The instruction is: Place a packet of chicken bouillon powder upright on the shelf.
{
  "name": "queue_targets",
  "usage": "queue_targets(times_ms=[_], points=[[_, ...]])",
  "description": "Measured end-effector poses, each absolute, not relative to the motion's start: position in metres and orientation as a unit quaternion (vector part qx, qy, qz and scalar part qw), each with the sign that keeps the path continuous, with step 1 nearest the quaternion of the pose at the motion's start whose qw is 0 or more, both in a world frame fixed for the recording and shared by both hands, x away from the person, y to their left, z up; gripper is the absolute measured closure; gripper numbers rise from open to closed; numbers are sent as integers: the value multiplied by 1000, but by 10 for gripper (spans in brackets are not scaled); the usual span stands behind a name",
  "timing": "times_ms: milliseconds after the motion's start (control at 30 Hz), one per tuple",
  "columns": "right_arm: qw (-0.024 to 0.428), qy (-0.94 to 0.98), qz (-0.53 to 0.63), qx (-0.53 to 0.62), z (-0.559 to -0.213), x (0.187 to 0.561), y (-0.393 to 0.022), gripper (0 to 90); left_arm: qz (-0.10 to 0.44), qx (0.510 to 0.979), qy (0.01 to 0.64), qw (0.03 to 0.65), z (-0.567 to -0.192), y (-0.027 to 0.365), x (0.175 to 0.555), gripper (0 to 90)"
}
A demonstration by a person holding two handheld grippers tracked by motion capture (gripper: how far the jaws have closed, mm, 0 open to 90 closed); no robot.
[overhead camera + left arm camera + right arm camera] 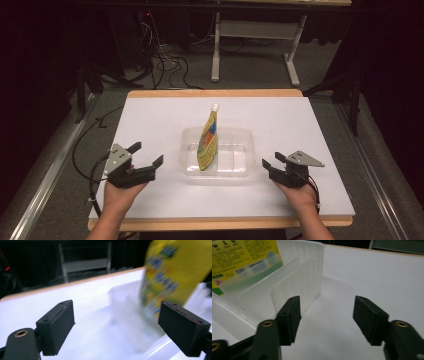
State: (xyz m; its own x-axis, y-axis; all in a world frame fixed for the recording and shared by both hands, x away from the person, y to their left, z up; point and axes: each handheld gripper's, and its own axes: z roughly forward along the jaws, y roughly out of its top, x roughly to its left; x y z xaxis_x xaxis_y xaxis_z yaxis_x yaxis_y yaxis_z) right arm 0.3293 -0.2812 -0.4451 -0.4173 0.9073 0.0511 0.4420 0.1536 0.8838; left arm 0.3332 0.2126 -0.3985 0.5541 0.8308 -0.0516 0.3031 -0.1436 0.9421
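Left gripper (148, 154): nearest the high view's camera at lower left, held in a hand (118, 192) over the white table top (150, 120); jaws spread wide, nothing between them; in the left gripper view (116, 322) the pads frame bare table and the blurred pouch beyond.
Right gripper (274, 161): lower right of the high view, in the other hand (299, 195); jaws parted, nothing gripped; in the right gripper view (327, 315) the gap between the pads shows bare table, the left pad close by the container's corner, not touching as far as I can tell.
Pouch (208, 142): yellow spouted pouch with a white cap on top, standing upright and leaning slightly, in the left compartment of the container; free of both grippers.
Pouch, close views: yellow printed face, blurred (172, 272); barcode and small print seen through the container's wall (244, 257).
Container (235, 172): clear plastic, rectangular, with a divider across its middle; sits at table centre, between the two grippers; right compartment holds nothing; ribbed translucent wall (309, 272).
Table: white sheet on a wood-edged top.
Background: dark floor with loose cables (165, 62) and a grey table frame (257, 30) beyond the far edge.
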Motion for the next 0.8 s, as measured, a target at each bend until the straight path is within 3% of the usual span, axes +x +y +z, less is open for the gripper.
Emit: queue_targets(times_ms=[100,233,333,667,800], points=[[266,710,460,461,-440,325,-284,173,246,728,417,486,-423,233,333,143],[280,702,471,455,-435,320,-286,92,197,731,442,482,-437,242,339,135],[283,696,477,456,-430,318,-286,6,206,732,437,481,-438,239,340,131],[277,702,474,454,-432,320,-279,4,208,727,444,482,-438,245,340,127],[273,698,481,455,-430,318,-283,49,204,729,439,484,-437,242,339,155]])
